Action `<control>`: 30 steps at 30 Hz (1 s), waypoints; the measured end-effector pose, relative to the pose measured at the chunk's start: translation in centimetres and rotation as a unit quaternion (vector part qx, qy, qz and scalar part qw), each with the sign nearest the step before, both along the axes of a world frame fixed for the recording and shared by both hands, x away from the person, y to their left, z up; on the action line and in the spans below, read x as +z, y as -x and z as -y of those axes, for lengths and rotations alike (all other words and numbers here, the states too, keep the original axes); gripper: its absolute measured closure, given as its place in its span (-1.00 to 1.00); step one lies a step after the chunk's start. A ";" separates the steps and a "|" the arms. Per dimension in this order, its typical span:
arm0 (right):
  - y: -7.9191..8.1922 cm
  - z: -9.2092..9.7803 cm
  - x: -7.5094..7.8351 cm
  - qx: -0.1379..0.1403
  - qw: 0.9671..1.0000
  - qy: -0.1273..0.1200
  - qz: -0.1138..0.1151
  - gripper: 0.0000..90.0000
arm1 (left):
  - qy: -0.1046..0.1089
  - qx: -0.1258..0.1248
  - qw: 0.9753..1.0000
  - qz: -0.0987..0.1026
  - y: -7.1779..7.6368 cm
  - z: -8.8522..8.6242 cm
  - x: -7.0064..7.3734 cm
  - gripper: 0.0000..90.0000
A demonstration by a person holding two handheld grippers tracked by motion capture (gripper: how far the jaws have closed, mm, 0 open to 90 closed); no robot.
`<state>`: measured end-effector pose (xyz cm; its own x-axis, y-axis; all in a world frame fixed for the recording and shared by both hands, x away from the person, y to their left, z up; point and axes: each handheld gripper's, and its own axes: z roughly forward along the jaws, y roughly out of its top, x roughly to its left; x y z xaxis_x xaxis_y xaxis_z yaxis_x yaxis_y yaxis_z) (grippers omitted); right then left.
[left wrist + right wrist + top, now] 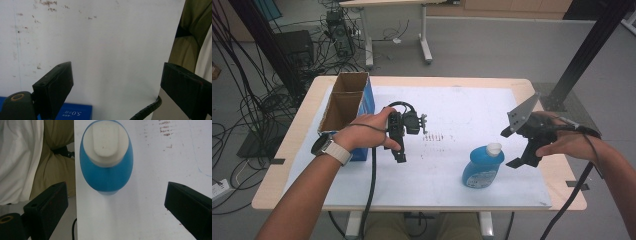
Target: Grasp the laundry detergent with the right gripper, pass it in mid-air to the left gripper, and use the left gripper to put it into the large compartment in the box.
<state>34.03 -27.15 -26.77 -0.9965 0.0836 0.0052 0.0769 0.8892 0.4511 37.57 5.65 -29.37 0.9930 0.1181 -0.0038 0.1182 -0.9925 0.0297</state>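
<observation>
A grey floor (492, 45) strewn with black cables (242, 105) surrounds the wooden table (539, 87); another desk (382, 4) stands behind.

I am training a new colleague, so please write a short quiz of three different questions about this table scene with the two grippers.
1. True or false: the right gripper is shut on the blue bottle.
2. Multiple choice: where does the open cardboard box stand? A) at the table's left side, beside the left hand; B) at the right edge; C) on top of the bottle.
3. Short answer: what colour is the cap of the bottle?

Key
1. False. The jaws are apart and the bottle stands free beyond them, upright on the white table cover.
2. A.
3. White.
</observation>
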 end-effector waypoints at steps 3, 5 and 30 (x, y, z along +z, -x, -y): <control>0.0 0.0 -0.3 0.001 1.000 -0.005 0.001 -0.88 | 0.001 0.001 1.000 -0.001 0.0 0.0 -0.1 -0.75; 0.0 0.0 -0.5 0.001 1.000 -0.007 0.000 -0.88 | 0.002 0.002 1.000 -0.001 0.0 0.0 -0.1 -0.75; -0.1 0.2 -2.8 0.019 0.999 -0.038 -0.001 -0.87 | 0.002 0.007 1.000 -0.003 -0.1 0.1 -0.6 -0.75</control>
<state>34.16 -27.40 -29.53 -0.9989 0.0455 0.0124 0.0454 0.8550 0.5166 37.65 5.58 -29.99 0.9913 0.1314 -0.0110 0.1316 -0.9908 0.0328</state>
